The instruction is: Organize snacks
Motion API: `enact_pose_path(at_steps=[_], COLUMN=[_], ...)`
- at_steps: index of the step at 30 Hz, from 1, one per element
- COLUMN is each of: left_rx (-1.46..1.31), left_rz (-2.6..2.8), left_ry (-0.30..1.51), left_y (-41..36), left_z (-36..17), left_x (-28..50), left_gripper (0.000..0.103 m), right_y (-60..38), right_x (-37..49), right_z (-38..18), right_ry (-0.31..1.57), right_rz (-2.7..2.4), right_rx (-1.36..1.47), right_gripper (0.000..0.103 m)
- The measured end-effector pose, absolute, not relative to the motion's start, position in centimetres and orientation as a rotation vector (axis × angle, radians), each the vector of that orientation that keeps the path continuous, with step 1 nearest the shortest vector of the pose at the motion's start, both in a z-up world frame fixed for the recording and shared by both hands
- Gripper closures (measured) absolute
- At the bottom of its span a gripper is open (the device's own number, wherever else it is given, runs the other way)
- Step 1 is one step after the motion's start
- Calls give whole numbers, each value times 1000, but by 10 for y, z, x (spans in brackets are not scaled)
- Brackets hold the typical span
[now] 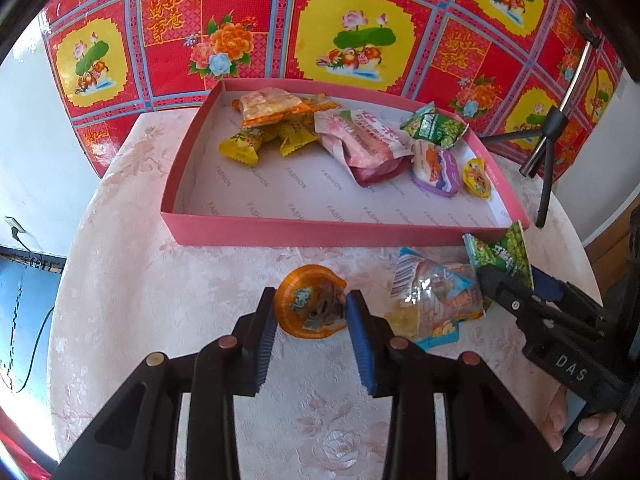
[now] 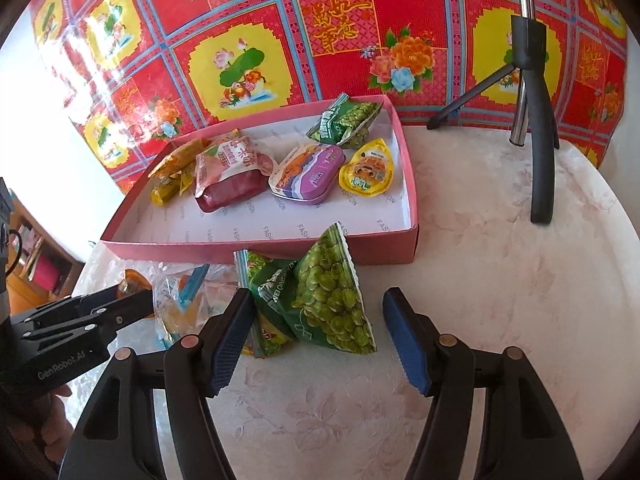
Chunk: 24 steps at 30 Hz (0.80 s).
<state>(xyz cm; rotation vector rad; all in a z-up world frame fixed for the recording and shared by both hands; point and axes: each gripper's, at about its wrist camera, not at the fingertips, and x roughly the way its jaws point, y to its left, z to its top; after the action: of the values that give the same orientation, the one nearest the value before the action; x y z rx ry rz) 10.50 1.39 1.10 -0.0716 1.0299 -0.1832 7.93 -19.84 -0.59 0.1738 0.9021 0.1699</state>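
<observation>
I am partway through sorting snacks into the pink box (image 1: 332, 232) at the back of the worktop (image 1: 160, 320), with three pieces not yet in it. My left claw (image 1: 310, 320) sits low over the orange jelly cup (image 1: 310, 308); the cup lies between its blue pads (image 1: 362, 344), which flank it closely, but I cannot tell whether they press on it, and the jaws are easing apart, so I would not call it a firm grip. My right claw (image 2: 316, 340) stands well apart around the green pea packet (image 2: 320, 300), the left finger close beside the packet's edge, the right finger clear of it, nothing clamped yet. The next move, as I judge it, is to bring the right jaws together on the packet's body, lift it over the near wall of the box and set it by the matching green packet (image 2: 350, 122) in the far corner. The jelly cup would suit the spot near the yellow jelly cup (image 2: 370, 174). Between my two claws lies a clear bag of sweets (image 1: 436, 300), touching the pea packet, so a careless close may drag it along. A tripod (image 2: 532, 120) stands on the right of the worktop, beside the box, and I should swing clear of its legs.
</observation>
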Motion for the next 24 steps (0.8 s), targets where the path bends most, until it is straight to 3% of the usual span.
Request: enact_pose_path(at_steps=[2, 6, 15, 24], left_rx=[-71, -81, -84, -78], left_rz=[-181, -182, -187, -210], left_ry=[1029, 1031, 952, 975], left_y=[14, 14, 7, -1], left_z=[10, 9, 21, 6], left_x=[105, 104, 90, 85], left_gripper=[66, 67, 82, 82], right_y=[-200, -207, -209, -217], right_x=[80, 78, 64, 53], right_z=[-5, -5, 0, 6], right_ry=[906, 902, 879, 854], right_rz=[173, 170, 199, 207], right_rx=[178, 207, 226, 242], right_gripper=[38, 54, 69, 74])
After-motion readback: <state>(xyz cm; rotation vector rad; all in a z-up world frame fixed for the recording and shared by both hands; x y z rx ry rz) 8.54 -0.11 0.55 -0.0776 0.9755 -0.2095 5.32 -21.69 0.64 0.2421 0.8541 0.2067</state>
